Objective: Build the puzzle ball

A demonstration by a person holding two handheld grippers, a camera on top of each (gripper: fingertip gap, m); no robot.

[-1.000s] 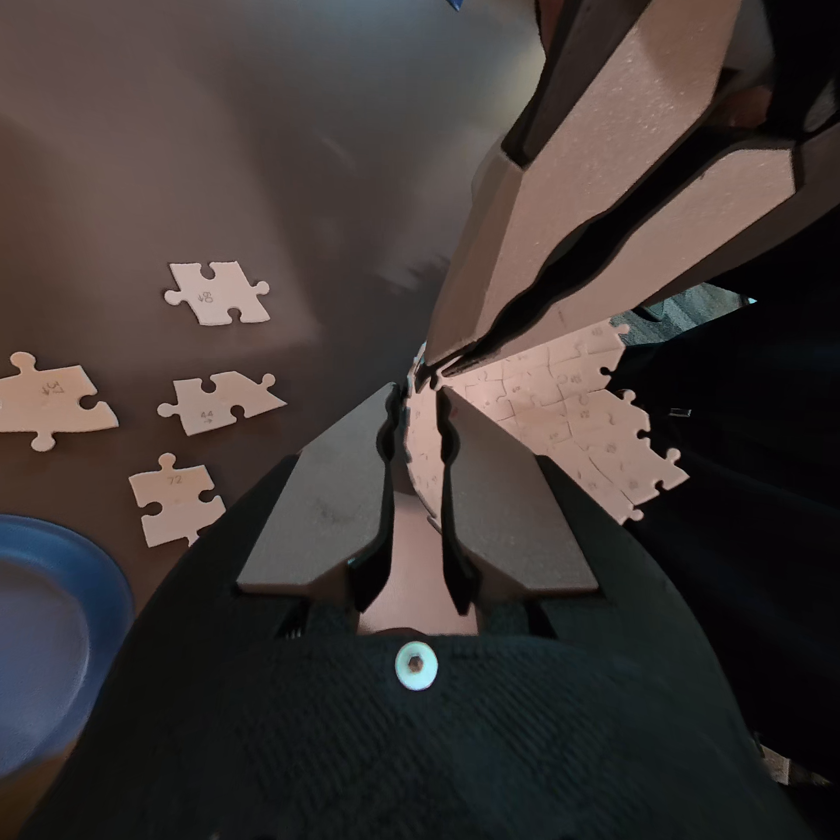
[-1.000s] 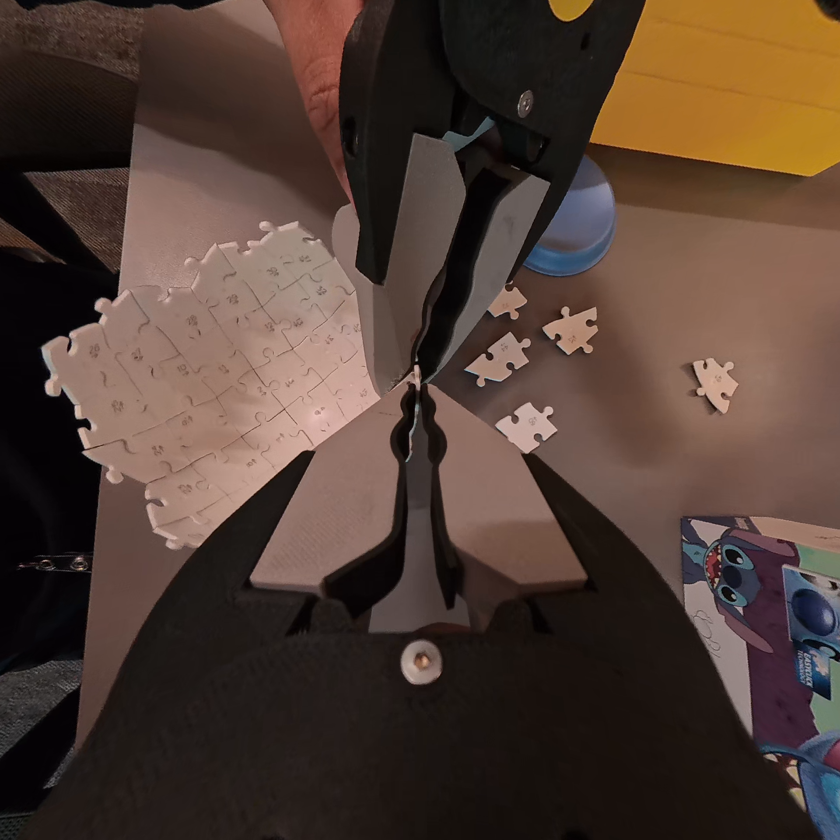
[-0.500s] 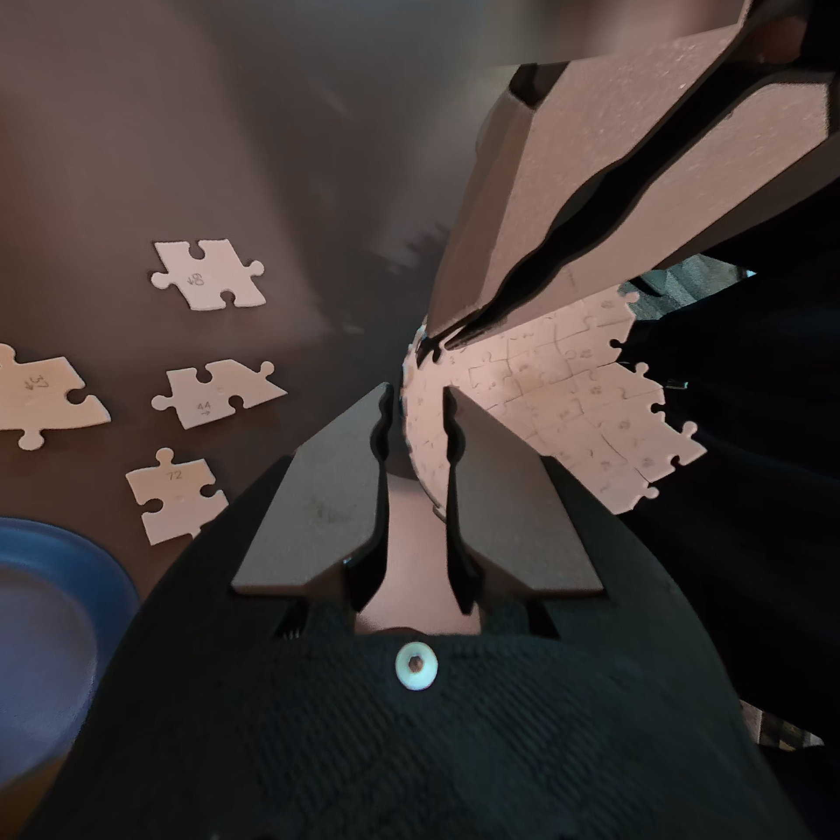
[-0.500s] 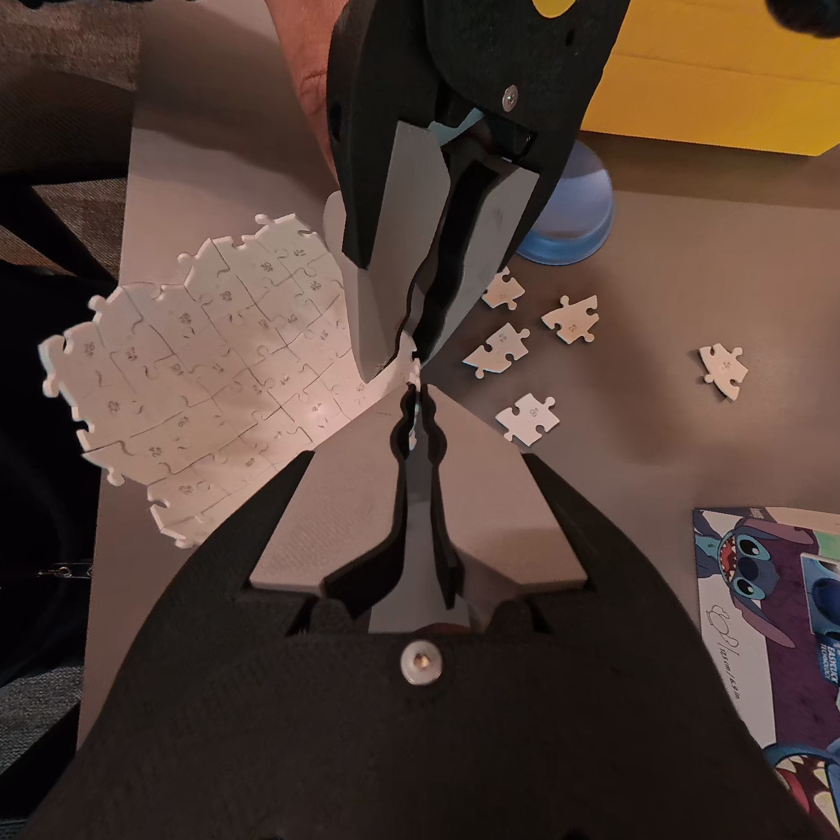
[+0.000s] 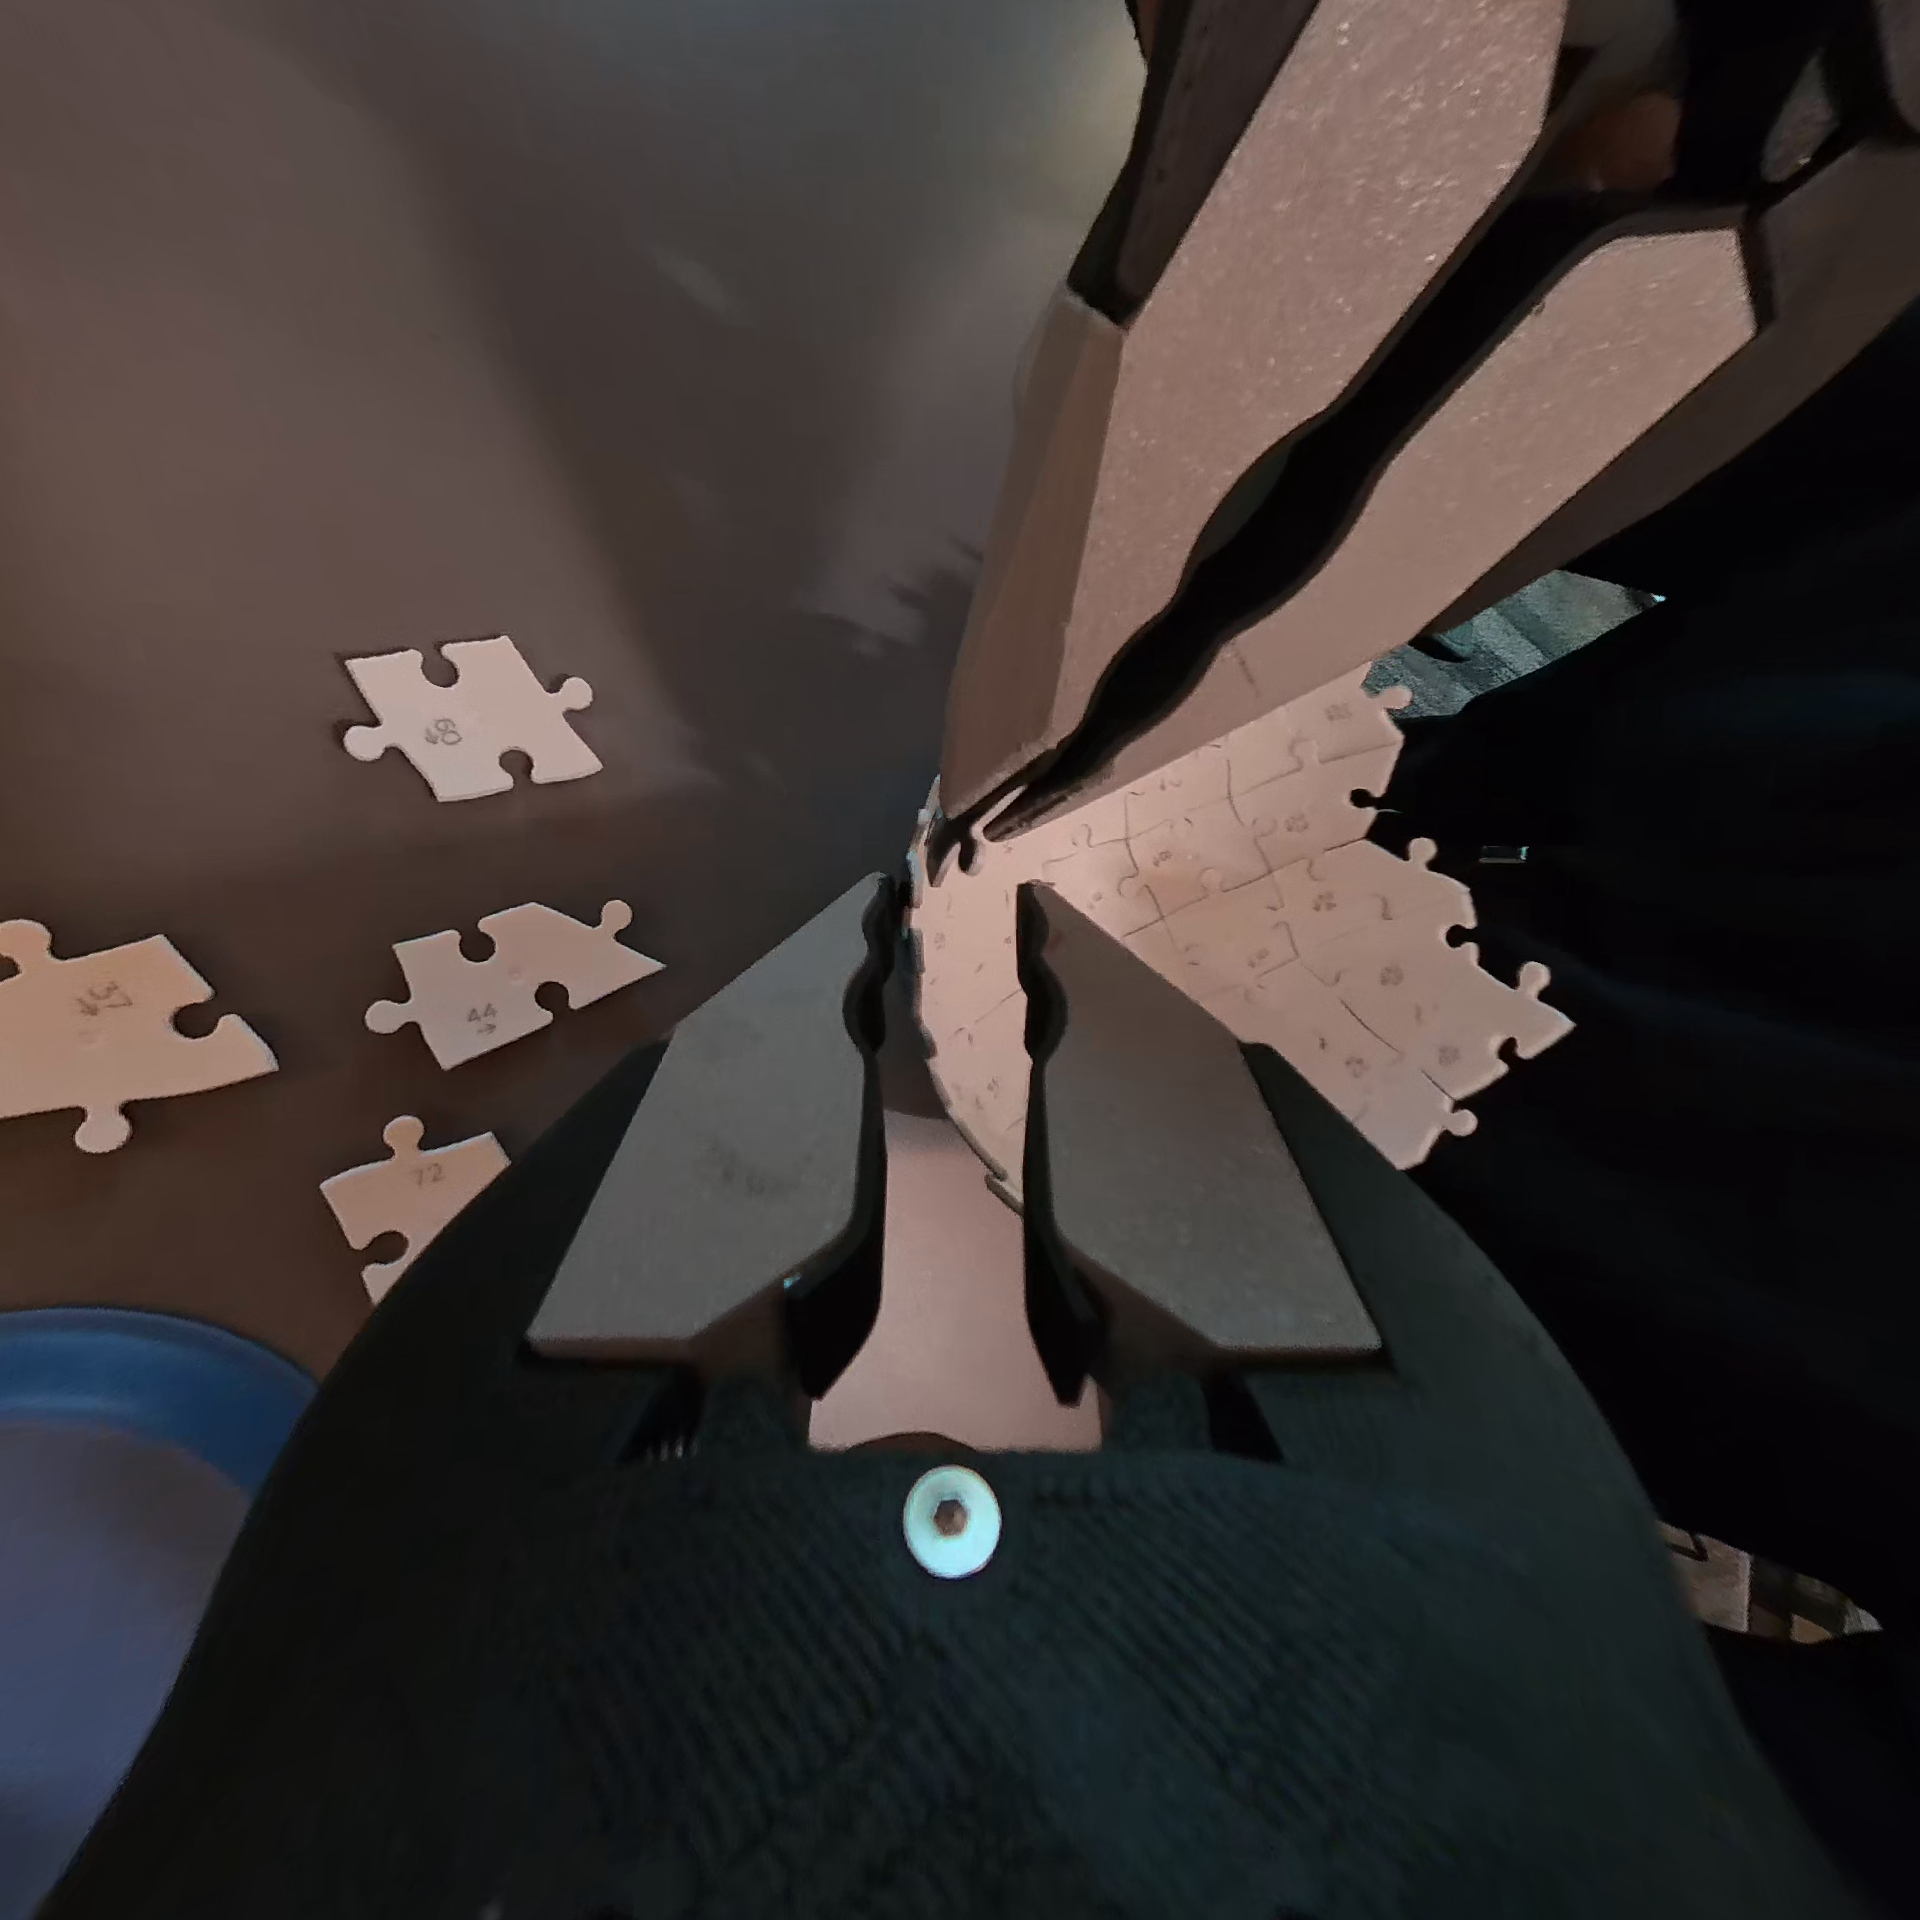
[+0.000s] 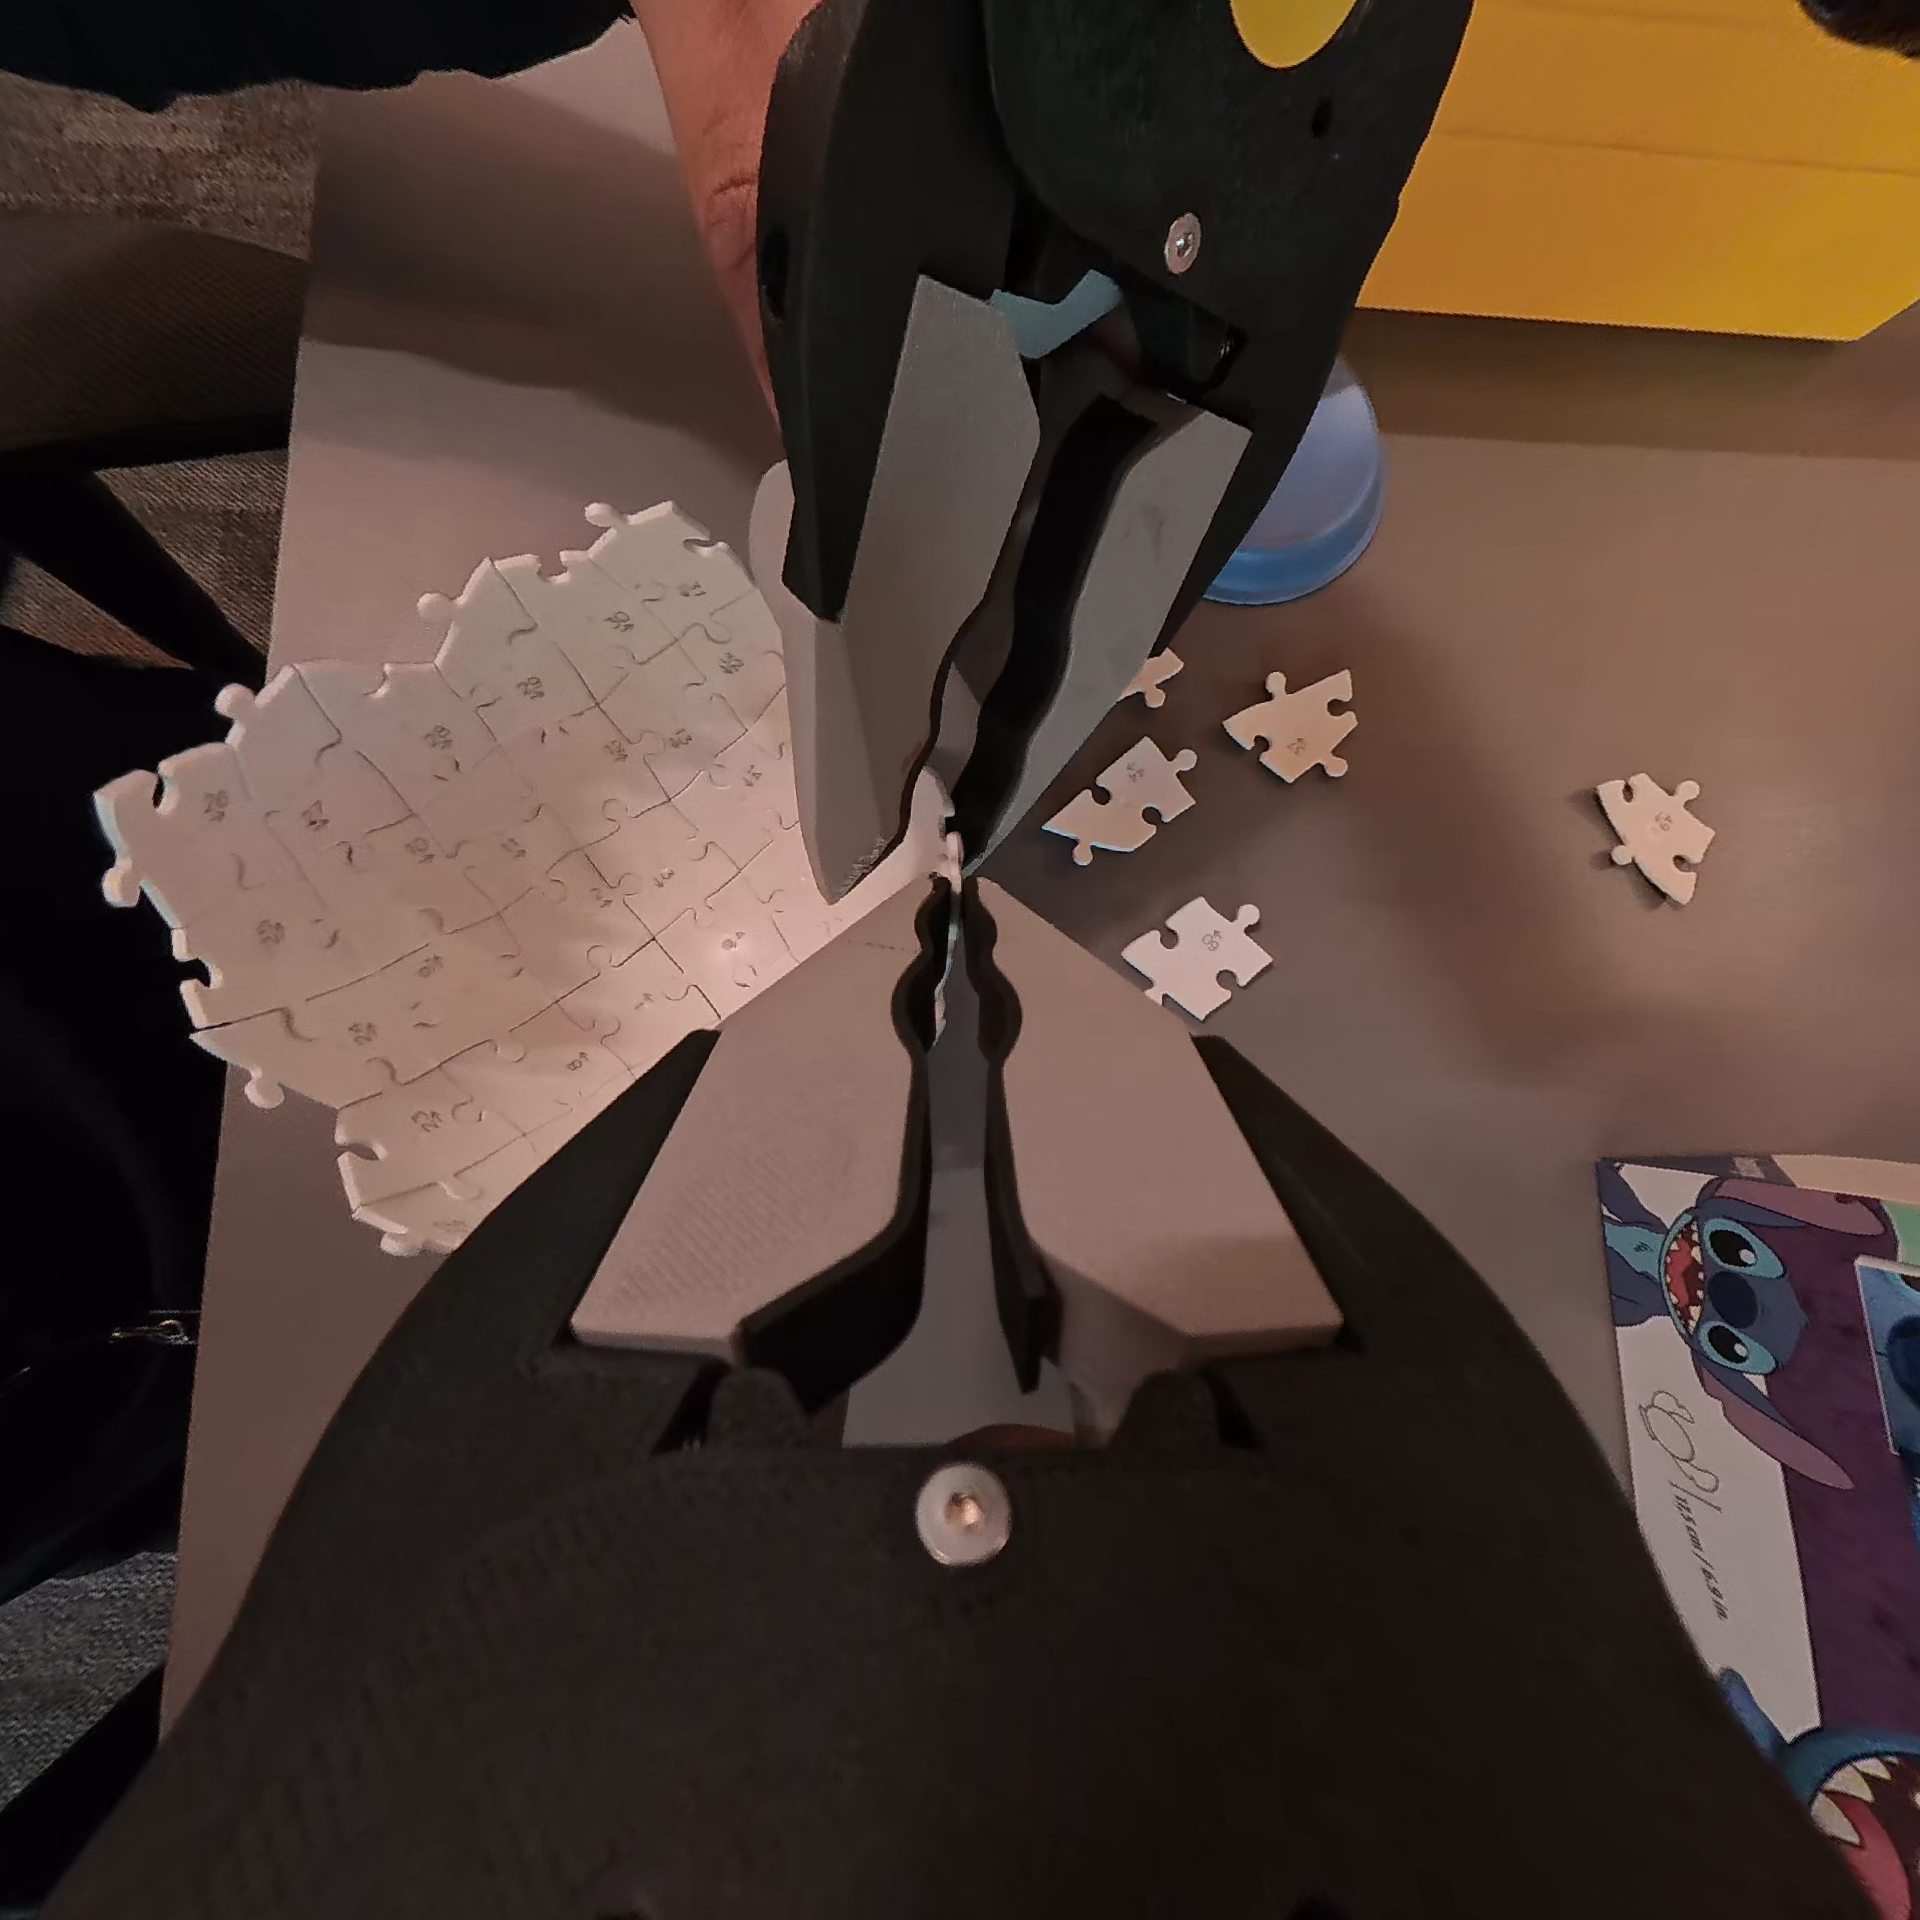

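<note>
The partly built puzzle ball is a curved white shell of joined pieces [image 6: 499, 862], held above the table's left edge; it also shows in the left wrist view [image 5: 1299, 935]. My left gripper [image 5: 954, 899] has its fingers closed around the shell's rim. It comes in from the top of the right wrist view [image 6: 914, 862]. My right gripper [image 6: 951, 894] is shut on the same rim, tip to tip with the left one. It shows at the upper right of the left wrist view [image 5: 961, 836]. Loose white pieces [image 6: 1205, 951] [image 5: 473, 717] lie face down on the table.
A blue round stand [image 6: 1320, 499] [image 5: 94, 1507] sits behind the loose pieces. A yellow box [image 6: 1662, 156] stands at the back right. A cartoon picture card [image 6: 1766, 1455] lies at the right. A hand [image 6: 727, 156] holds the left gripper. The table [image 6: 468, 416] ends at the left. Both grippers' tips are close together, under 4 cm apart.
Both grippers keep their hold on the shell's rim. The shell and grippers shifted only slightly, and the loose pieces have not moved.
</note>
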